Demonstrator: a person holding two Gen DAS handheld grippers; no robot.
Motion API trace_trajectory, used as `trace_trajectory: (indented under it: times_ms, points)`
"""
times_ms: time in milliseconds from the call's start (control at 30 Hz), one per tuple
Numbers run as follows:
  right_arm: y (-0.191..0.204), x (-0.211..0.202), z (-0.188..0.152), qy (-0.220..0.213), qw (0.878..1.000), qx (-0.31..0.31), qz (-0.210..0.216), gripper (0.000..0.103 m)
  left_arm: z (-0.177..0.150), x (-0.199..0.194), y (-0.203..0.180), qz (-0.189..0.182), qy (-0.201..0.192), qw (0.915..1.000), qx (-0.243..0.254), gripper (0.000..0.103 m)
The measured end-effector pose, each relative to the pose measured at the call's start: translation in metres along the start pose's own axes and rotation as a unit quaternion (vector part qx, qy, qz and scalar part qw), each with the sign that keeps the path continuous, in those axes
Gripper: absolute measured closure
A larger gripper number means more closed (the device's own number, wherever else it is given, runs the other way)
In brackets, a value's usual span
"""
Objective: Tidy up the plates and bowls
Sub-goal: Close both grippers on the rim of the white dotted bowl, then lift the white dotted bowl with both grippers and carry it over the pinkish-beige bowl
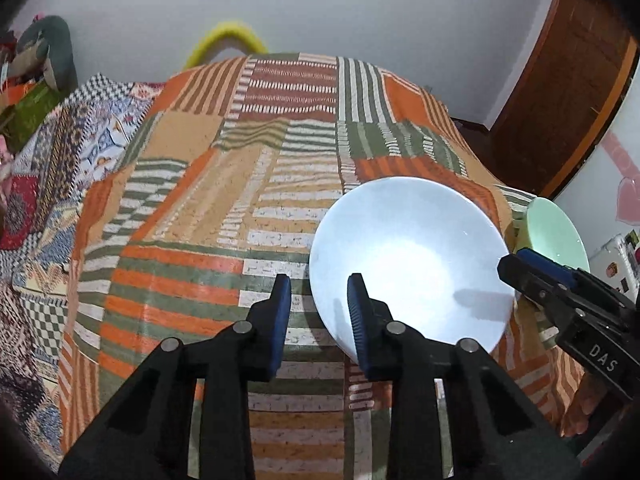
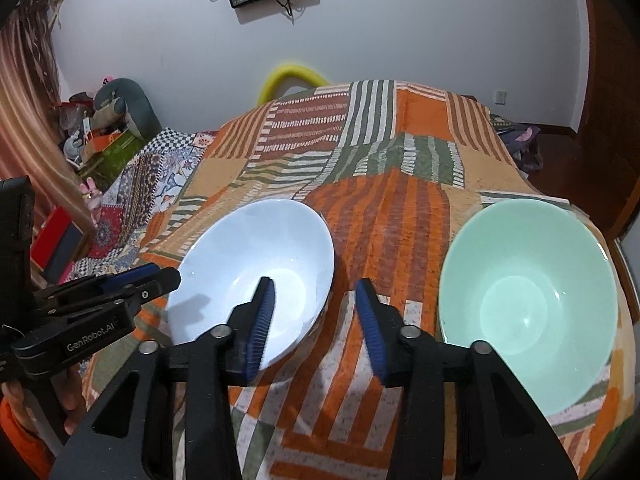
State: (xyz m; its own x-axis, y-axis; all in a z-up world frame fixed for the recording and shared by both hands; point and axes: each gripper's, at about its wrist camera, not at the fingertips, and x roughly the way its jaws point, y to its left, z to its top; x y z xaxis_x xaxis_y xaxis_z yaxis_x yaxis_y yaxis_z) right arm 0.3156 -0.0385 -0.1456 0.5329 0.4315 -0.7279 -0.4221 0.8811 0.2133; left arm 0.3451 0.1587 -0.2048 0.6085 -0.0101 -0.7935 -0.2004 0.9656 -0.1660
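A white bowl point(image 1: 412, 264) point(image 2: 256, 248) sits upright on the striped patchwork cloth point(image 1: 240, 184). To its right a pale green bowl point(image 2: 528, 288) point(image 1: 552, 228) stands apart from it. My left gripper point(image 1: 320, 300) straddles the white bowl's left rim, one finger inside and one outside, with a gap to each pad. My right gripper point(image 2: 316, 312) straddles the same bowl's right rim in the same way, pads not pressing. Each gripper also shows in the other's view, the right gripper point(image 1: 516, 264) and the left gripper point(image 2: 160, 280), both at the bowl's edges.
The cloth-covered surface falls away at its far and right edges. A bed with a patterned quilt point(image 1: 60, 160) lies to the left, with a red box point(image 2: 56, 240) beside it. A wooden door point(image 1: 560, 100) stands at the right. A yellow loop point(image 2: 292, 76) rises behind the table.
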Motion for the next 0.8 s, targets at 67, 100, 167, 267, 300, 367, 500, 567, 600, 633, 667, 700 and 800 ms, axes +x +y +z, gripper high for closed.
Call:
trace_trajectory:
  times_ms: [67,100,167,267,300,367,500,567,600,633,667,700,800]
  points:
    - [-0.002,0.006,0.002,0.004,1.0,0.003,0.003,0.073,0.0,0.008,0.002,-0.001,0.011,0.9999,-0.004,0.074]
    - [-0.003,0.008,0.002,0.005,1.0,0.008,0.0,0.075,0.0,0.01,0.002,-0.001,0.014,0.9999,-0.004,0.074]
    - [-0.005,0.011,0.003,0.008,1.0,0.01,0.003,0.079,0.0,0.015,0.001,0.006,0.017,0.9998,0.0,0.075]
    - [-0.006,0.017,0.003,0.016,1.0,0.01,0.004,0.079,0.0,0.02,0.0,0.005,0.02,0.9998,0.004,0.083]
    - [-0.006,0.02,0.003,0.019,1.0,0.009,0.003,0.081,0.0,0.023,0.0,0.001,0.024,0.9997,0.002,0.084]
    - [-0.005,0.024,0.002,0.026,1.0,0.006,0.004,0.084,0.001,0.025,-0.001,-0.006,0.028,0.9996,0.0,0.085]
    - [-0.003,0.027,0.002,0.026,1.0,0.002,0.007,0.087,0.001,0.029,-0.003,-0.006,0.032,0.9994,0.005,0.089]
    - [0.0,0.026,0.002,0.024,1.0,-0.009,0.0,0.087,0.002,0.029,-0.004,-0.006,0.033,0.9994,0.005,0.089]
    - [0.001,0.026,0.001,0.023,1.0,-0.012,-0.002,0.087,0.002,0.029,-0.004,-0.007,0.033,0.9994,0.005,0.089]
    - [0.001,0.026,0.001,0.023,1.0,-0.012,-0.003,0.087,0.002,0.029,-0.005,-0.007,0.033,0.9994,0.005,0.089]
    - [0.0,0.026,0.001,0.024,1.0,-0.011,-0.004,0.088,0.002,0.029,-0.005,-0.006,0.033,0.9994,0.006,0.089]
    - [0.0,0.027,0.001,0.025,1.0,-0.009,-0.003,0.088,0.002,0.028,-0.005,-0.006,0.034,0.9994,0.006,0.089]
    - [0.0,0.026,0.002,0.032,0.999,-0.001,0.0,0.088,0.001,0.024,-0.006,-0.006,0.033,0.9994,0.006,0.089]
